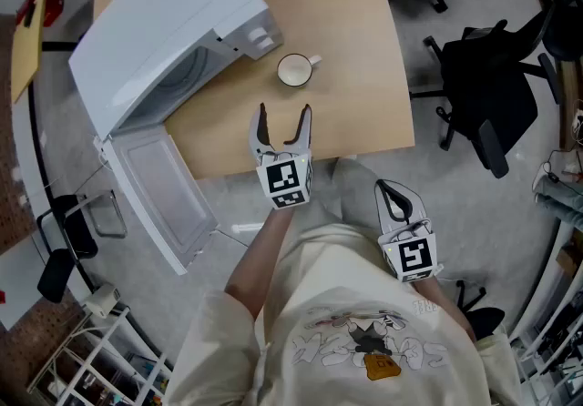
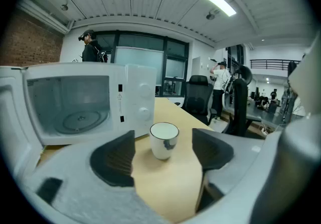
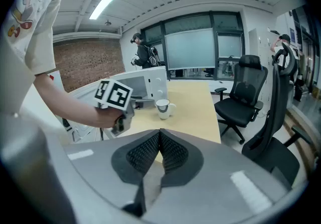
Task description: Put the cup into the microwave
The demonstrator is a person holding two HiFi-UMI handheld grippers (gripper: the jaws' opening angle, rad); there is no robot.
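Cup point(image 1: 294, 70): small, white ceramic, dark-rimmed. It stands upright on the light wooden desk point(image 1: 355, 22), just beside the microwave's control side and not yet inside.
Microwave point(image 1: 164, 31): white and boxy, with its door point(image 1: 162, 186) swung wide, so the cavity looks ready to take the cup.
Left gripper point(image 1: 284, 115): jaws wide apart and aimed at the cup but short of it, seemingly lined up for a grasp.
Right gripper point(image 1: 394, 201): jaws together and empty, held back near the body, out of the way.
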